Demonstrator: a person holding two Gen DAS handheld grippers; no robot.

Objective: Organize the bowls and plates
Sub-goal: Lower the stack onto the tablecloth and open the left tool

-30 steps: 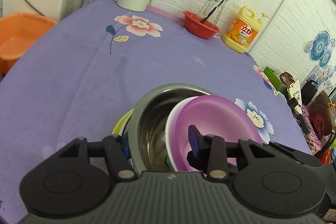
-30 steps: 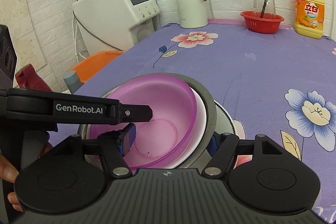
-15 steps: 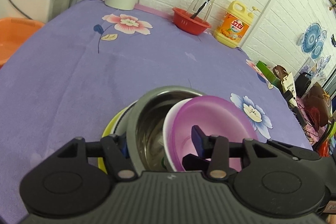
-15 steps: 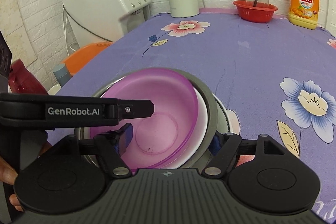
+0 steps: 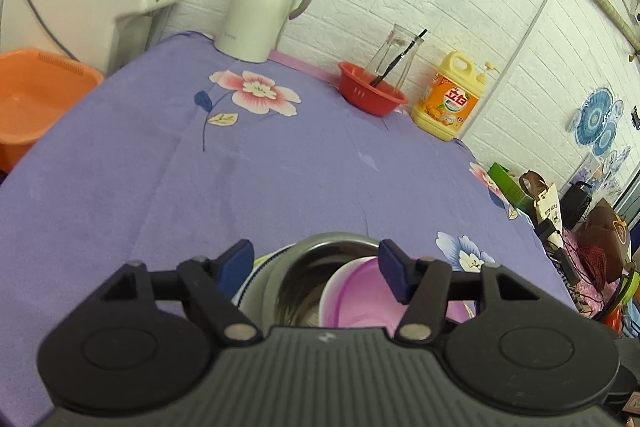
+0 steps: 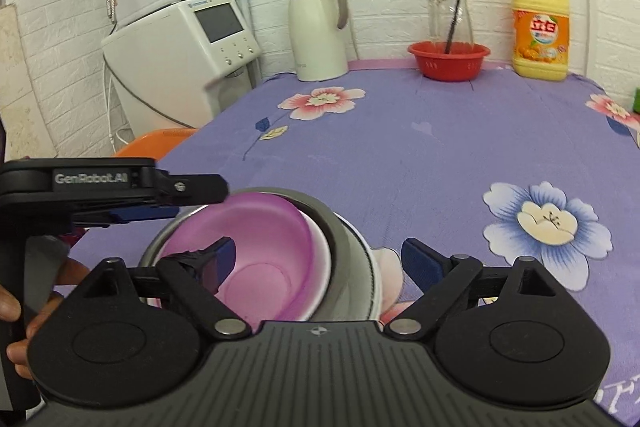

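Observation:
A purple plastic bowl (image 6: pixel 260 251) sits nested in a white bowl (image 6: pixel 322 267), inside a steel bowl (image 6: pixel 344 247) on a plate at the near edge of the purple flowered table (image 6: pixel 400 147). The stack also shows in the left wrist view: purple bowl (image 5: pixel 360 299), steel bowl (image 5: pixel 308 267), yellow-green plate edge (image 5: pixel 256 263). My left gripper (image 5: pixel 316 265) is open above the stack's rim, holding nothing; it also shows in the right wrist view (image 6: pixel 160 203). My right gripper (image 6: pixel 320 259) is open, its fingers either side of the stack, not touching.
At the table's far edge stand a white thermos jug (image 6: pixel 318 27), a red basket (image 6: pixel 448 59) with a glass jar, and a yellow detergent bottle (image 6: pixel 540 27). A white water dispenser (image 6: pixel 180 55) and an orange basin (image 5: pixel 36 99) are off the left side.
Both grippers have lifted and pulled back from the stack. My left gripper's fingers have come off the bowl rims and now stand open above them.

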